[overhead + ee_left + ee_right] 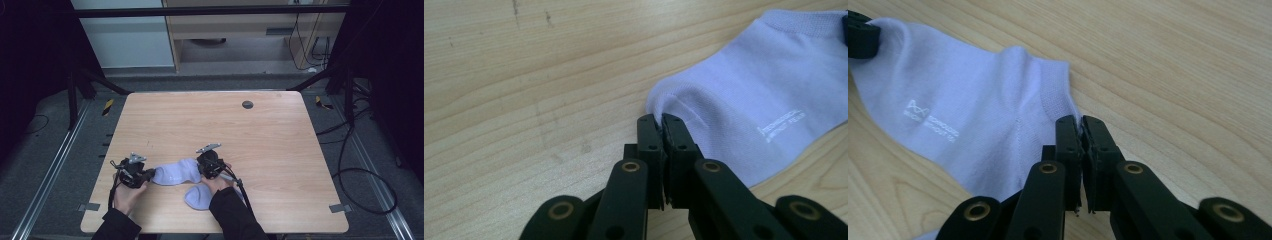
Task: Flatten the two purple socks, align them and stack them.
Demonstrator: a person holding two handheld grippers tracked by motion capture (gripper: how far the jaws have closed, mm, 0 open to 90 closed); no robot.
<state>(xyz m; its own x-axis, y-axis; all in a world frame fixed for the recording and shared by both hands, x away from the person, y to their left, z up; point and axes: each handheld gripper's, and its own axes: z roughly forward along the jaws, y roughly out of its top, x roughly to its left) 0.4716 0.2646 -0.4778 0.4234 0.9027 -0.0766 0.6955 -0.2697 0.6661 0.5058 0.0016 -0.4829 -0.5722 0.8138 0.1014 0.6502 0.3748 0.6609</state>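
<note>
A: So where's the sock (175, 173) at?

B: Flat on the table (260, 150), near the front edge, stretched between both grippers. Left gripper (659, 122) is pinched tight on 1 end, right gripper (1079, 124) clamped on the other.

A: And the 2nd sock (198, 196)?

B: Just beside the right hand (217, 182), nothing gripping it.
</note>
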